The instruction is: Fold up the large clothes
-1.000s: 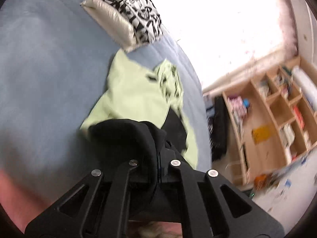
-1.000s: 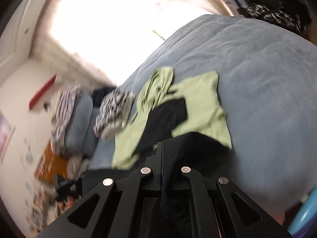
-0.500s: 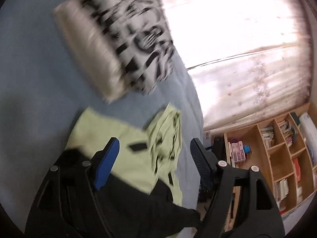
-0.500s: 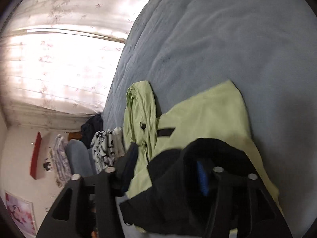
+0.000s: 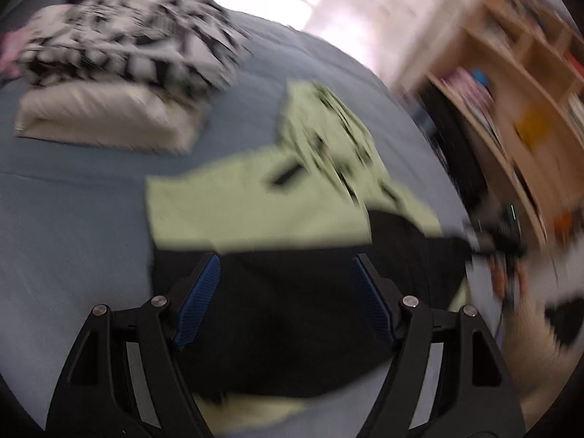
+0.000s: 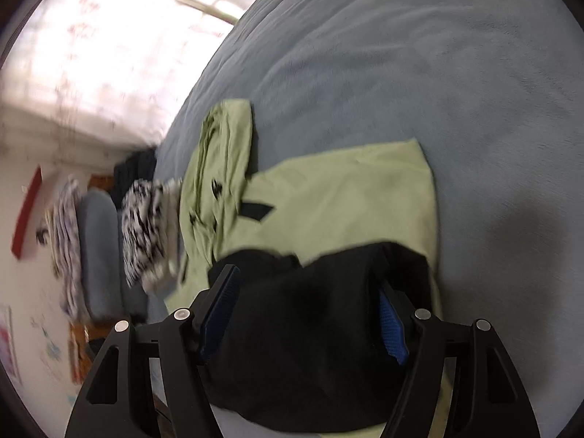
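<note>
Both left gripper [image 5: 284,277] and right gripper [image 6: 310,292] jaws wide apart, freshly parted, empty, over green-and-black garment [image 6: 346,197] on blue bedspread [image 6: 419,54].

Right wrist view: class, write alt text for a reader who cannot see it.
An open black two-finger tool hovers over a black fabric panel folded onto a light green garment, which lies on a grey-blue bed cover. Bright curtains glow behind.

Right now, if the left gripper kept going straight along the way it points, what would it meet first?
Probably the black fabric panel of the light green garment lying on the blue-grey bed cover; it fills the gap between the open jaws, though blur hides the depth.
</note>
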{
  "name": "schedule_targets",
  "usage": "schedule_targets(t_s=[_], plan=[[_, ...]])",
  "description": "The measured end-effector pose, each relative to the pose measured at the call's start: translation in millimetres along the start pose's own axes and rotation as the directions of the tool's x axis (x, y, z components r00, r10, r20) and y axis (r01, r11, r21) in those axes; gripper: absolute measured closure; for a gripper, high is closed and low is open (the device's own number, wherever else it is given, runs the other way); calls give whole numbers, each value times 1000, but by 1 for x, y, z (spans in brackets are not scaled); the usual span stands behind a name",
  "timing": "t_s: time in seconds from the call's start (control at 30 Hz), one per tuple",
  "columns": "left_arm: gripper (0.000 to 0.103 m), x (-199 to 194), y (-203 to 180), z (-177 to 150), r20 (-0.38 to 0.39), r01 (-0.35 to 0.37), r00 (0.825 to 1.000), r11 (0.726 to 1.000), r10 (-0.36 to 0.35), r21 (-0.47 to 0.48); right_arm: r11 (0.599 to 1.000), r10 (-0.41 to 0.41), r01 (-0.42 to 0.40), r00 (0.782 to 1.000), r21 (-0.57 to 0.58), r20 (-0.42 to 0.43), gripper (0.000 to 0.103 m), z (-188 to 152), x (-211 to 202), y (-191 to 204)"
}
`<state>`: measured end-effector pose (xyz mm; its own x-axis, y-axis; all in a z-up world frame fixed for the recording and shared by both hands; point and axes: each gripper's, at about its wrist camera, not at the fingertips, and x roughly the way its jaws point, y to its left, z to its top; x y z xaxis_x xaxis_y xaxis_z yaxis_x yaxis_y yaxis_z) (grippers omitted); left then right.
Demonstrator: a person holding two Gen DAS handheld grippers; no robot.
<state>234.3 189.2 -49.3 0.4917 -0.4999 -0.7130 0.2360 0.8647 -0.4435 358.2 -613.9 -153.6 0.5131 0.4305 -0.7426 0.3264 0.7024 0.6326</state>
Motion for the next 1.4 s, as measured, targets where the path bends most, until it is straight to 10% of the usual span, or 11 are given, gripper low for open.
schedule_targets(t_s=[0.43,0.67,0.93,1.4], plan=[[32,32,-75,-108,-204,65,979,950,-1,306,973,-64,73,997,-217,47,32,-78,-64,-25],[32,58,-85,-103,-201,56,979,947,9,315,946,-80,134,979,-294,189,39,-134,-112,-33],[32,84,-91,-101,-206,61,979,952,2,300,886,-62,66,998,-459,25,73,-197,-69,-8],[32,96,-97,-95,-151,-4,987,954,52,301,805,-174,252,966,-537,193,75,-205,-40,25]])
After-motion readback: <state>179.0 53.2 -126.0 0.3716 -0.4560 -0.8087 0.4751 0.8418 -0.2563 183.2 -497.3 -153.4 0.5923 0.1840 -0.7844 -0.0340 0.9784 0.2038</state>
